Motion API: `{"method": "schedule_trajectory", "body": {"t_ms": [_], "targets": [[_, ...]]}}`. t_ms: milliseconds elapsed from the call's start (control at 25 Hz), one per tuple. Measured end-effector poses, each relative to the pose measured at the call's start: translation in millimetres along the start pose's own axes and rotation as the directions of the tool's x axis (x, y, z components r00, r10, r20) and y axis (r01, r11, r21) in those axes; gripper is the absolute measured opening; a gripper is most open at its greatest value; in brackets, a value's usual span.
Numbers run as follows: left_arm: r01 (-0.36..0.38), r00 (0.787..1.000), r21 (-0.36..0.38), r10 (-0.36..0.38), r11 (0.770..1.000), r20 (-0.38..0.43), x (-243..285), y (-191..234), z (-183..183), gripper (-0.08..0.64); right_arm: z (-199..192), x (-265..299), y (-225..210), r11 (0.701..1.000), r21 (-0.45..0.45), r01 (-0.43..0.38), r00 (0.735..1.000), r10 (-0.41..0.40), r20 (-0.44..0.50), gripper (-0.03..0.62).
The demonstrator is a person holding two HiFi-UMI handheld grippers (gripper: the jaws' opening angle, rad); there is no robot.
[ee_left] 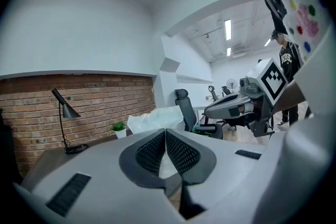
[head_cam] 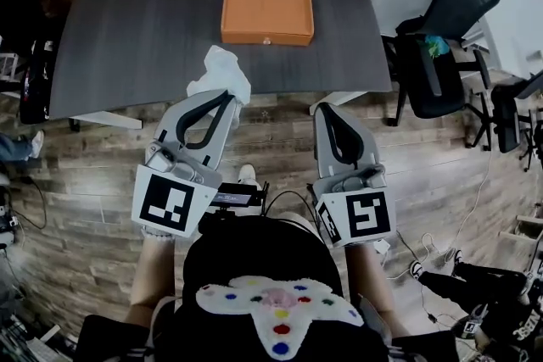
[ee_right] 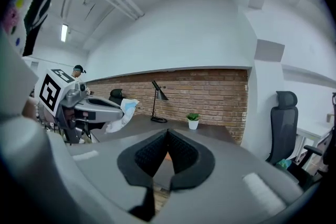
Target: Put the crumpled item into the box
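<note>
1. Crumpled item: white, wadded; clamped between the tips of the left gripper, seen against the near edge of the table, short of the box
2. Box: orange, flat, lid down; lies on the dark table beyond the crumpled item, apart from it
3. Right gripper: jaws pressed together, nothing between them; held beside the left gripper, near the table's edge
4. Office chair: black, right of the table
</note>
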State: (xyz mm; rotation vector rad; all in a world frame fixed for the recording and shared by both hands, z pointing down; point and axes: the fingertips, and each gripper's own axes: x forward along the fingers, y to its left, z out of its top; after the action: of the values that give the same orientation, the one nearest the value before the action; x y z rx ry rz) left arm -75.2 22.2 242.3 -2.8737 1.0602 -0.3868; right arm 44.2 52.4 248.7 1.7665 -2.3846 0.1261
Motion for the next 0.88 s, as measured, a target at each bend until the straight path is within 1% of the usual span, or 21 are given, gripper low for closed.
{"method": "schedule_trajectory", "body": {"t_ms": [120,320,440,560,720,880], "targets": [[0.007,1.0,-0.004,-0.007,1.0,0.003,12.0,10.9,-1.1,0.009,1.2,14.4,-7.1,0.999,-0.03,0.017,1.0,-0.017,-0.001,0.009],[0.011,1.0,-0.011,-0.011,1.0,0.002,16.1,15.4,-4.0,0.009,1.9,21.1,-6.9,1.0,0.003,0.03,0.999,-0.03,0.015,0.009],[0.003,1.0,-0.026,-0.003,1.0,-0.002,20.7,25.2,-3.9,0.011,1.8,28.9,-9.3,1.0,0.001,0.029,1.0,-0.029,0.003,0.009],[-0.013,1.0,-0.041,0.012,0.999,-0.012,26.1,27.3,-7.8,0.011,0.4,33.3,-13.2,1.0,0.0,0.015,1.0,-0.015,-0.003,0.009],[-0.024,1.0,-0.038,0.024,0.999,-0.02,29.0,29.1,-12.3,0.009,-7.7,39.8,-15.2,1.0,-0.017,-0.018,0.999,0.018,-0.032,0.009],[-0.062,0.998,-0.06,0.06,0.996,-0.03,28.3,31.8,-14.2,0.01,-10.8,47.5,-15.2,0.998,-0.018,-0.059,0.997,0.058,-0.045,0.009]]}}
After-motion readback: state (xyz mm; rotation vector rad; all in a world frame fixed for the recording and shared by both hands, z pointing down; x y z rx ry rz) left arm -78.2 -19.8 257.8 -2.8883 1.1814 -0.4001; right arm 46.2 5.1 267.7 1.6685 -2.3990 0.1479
